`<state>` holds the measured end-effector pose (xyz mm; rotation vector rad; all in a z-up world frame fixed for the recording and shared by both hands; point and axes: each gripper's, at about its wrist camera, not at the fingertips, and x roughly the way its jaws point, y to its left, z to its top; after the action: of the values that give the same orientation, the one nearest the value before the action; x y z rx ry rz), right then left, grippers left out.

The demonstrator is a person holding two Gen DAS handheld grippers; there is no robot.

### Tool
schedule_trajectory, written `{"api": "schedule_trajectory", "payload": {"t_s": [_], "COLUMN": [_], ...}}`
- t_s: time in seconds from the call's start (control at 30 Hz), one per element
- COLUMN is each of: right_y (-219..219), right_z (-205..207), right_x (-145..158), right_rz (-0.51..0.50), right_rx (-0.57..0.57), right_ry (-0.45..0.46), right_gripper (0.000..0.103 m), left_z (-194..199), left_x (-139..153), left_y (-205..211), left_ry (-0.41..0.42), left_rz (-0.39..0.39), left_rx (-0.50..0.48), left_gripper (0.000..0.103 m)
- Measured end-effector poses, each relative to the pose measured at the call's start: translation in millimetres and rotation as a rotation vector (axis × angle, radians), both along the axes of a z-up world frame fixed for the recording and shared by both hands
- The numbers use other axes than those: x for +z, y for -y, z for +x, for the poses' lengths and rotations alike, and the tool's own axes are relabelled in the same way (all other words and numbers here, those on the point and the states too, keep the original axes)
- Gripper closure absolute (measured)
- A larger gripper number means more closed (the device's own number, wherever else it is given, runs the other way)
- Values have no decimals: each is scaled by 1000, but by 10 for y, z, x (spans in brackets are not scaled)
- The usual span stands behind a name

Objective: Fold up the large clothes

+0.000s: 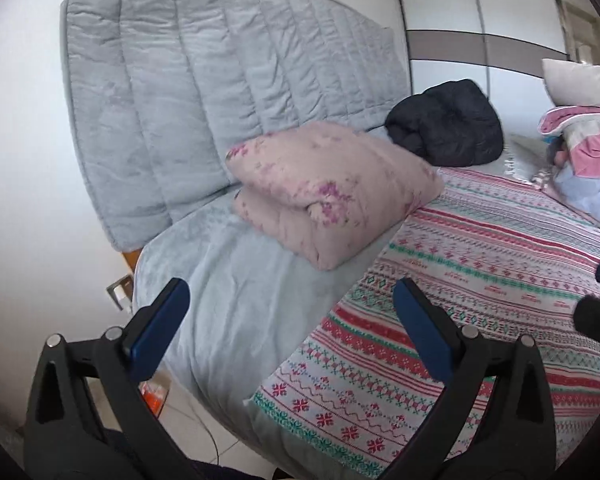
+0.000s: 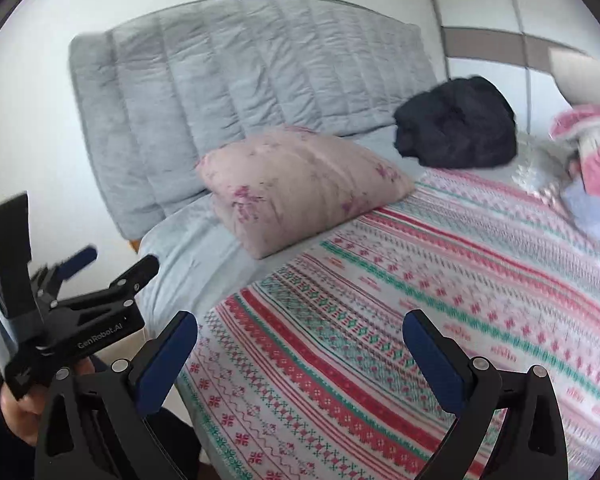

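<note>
A folded pink padded piece with purple flowers [image 1: 332, 192] [image 2: 300, 188] lies on the bed near the grey headboard. Behind it to the right sits a bundled black puffy jacket [image 1: 448, 124] [image 2: 460, 124]. A loose heap of pink, white and pale blue clothes [image 1: 588, 140] [image 2: 592, 156] lies at the far right. My left gripper [image 1: 292, 296] hangs open and bare over the bed's near corner; it also shows at the left of the right wrist view [image 2: 118, 260]. My right gripper [image 2: 300, 324] stands open with nothing in it above the patterned bedspread [image 2: 380, 320].
The bedspread [image 1: 480, 264] has red, green and white knit-like bands and covers most of the bed. A grey sheet [image 1: 240, 292] shows at the head end. A quilted grey headboard [image 1: 220, 80] leans on the white wall. A wardrobe [image 1: 480, 20] stands behind. A hand [image 2: 16, 408] holds the left gripper.
</note>
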<state>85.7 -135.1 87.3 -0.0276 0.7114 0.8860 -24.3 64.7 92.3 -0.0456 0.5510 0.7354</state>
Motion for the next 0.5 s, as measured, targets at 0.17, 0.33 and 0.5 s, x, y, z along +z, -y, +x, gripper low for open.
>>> {"api": "schedule_trajectory", "payload": {"t_s": [0.17,0.33,0.5], "right_y": [-12,-149,-212], "right_z": [24,-59,-106], "right_x": [-42,-98,-110], "right_rz": [-2,-22,-26], "right_rx": [2,33,44], "right_ry": [-7,-1,10], "right_gripper": [0,0,0], "left_z": [-28,-50,-60], "left_x": [-40,-75,-84], "left_y": [34,15,19], "left_ry": [0,-7,-15], "left_rz": [11,-7,-5], "left_rx": [27,20,22], "left_gripper": [2,2,2]}}
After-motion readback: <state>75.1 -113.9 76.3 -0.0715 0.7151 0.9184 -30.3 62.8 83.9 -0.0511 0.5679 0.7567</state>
